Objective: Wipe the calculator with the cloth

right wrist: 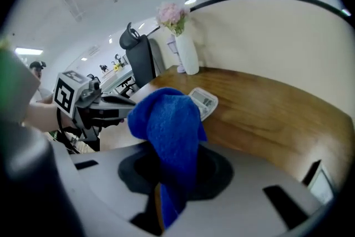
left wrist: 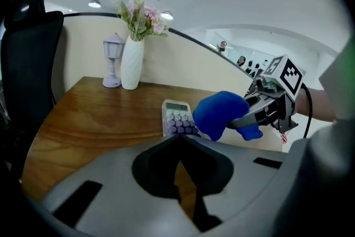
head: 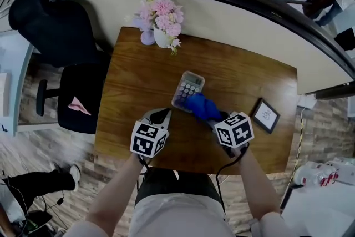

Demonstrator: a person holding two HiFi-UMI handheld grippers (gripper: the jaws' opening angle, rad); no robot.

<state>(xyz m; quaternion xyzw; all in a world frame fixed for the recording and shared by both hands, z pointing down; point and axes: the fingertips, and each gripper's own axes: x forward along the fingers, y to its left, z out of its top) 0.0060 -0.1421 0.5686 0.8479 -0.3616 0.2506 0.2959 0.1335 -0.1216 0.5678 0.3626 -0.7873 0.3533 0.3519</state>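
A pale calculator (head: 188, 87) with lilac keys lies flat near the middle of the wooden table (head: 133, 80). A bunched blue cloth (head: 202, 107) rests against its near right corner, and my right gripper (head: 214, 119) is shut on it. In the right gripper view the cloth (right wrist: 169, 130) rises from between the jaws and hides part of the calculator (right wrist: 203, 101). My left gripper (head: 164, 114) hovers just left of the calculator's near end, shut with nothing in it. The left gripper view shows the calculator (left wrist: 176, 117) just ahead of the jaws, with the cloth (left wrist: 219, 113) to its right.
A white vase of pink flowers (head: 161, 19) and a small lilac lantern (head: 147, 38) stand at the table's far edge. A dark picture frame (head: 265, 115) lies at the right. A black office chair (head: 77, 86) stands left of the table.
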